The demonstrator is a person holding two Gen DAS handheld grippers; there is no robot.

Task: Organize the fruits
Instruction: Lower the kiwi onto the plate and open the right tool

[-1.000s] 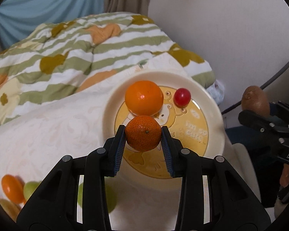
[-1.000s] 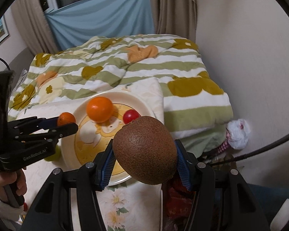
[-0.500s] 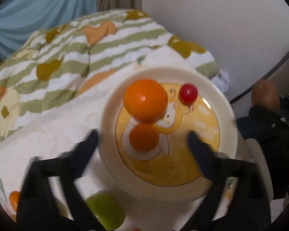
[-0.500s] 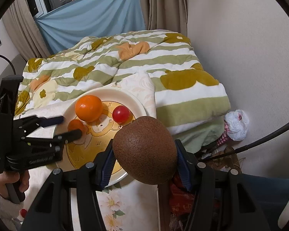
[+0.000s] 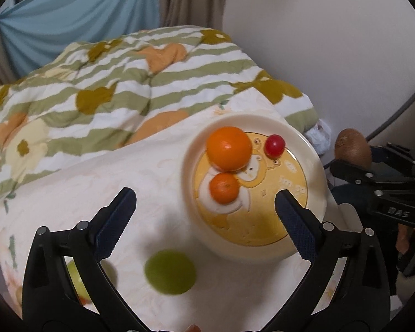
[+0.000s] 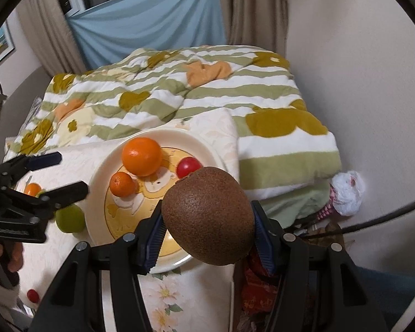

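Nearest in the right wrist view, the right gripper (image 6: 209,238) pinches a kiwi (image 6: 209,217) between its ribbed blue pads (image 6: 155,235); the fruit is a fuzzy brown oval with fine speckles, held above the near right edge of the plate (image 6: 96,177). In the left wrist view the left gripper (image 5: 204,221) stands spread wide with nothing between its black fingers, its tips reaching over the near part of the plate and the cloth to its left.

Just below that gripper, on the pale quilted cloth (image 5: 96,182), lies a smooth round green fruit (image 5: 170,272), blurred, near the plate's left side. A second green fruit (image 5: 76,280) shows partly behind the left finger.

The plate is round, glossy and cream-rimmed, with a yellow cartoon centre. On it rests a small mandarin (image 5: 224,188) with dimpled orange skin, touching the bigger orange (image 5: 228,148) just beyond it. To the right of the orange, slightly apart, sits a shiny red cherry tomato (image 5: 274,145).

At the left edge of the right wrist view another small orange fruit (image 6: 32,189) lies on the cloth behind the left gripper, and a tiny red one (image 6: 33,296) sits at the near left.

Farther off, a puffy quilt (image 6: 179,88) in green and white stripes with mustard and peach heart shapes covers the bed. Beyond it hang a smooth blue sheet (image 6: 146,27) and beige pleated curtains (image 6: 254,8) against a plain white wall (image 6: 345,69).
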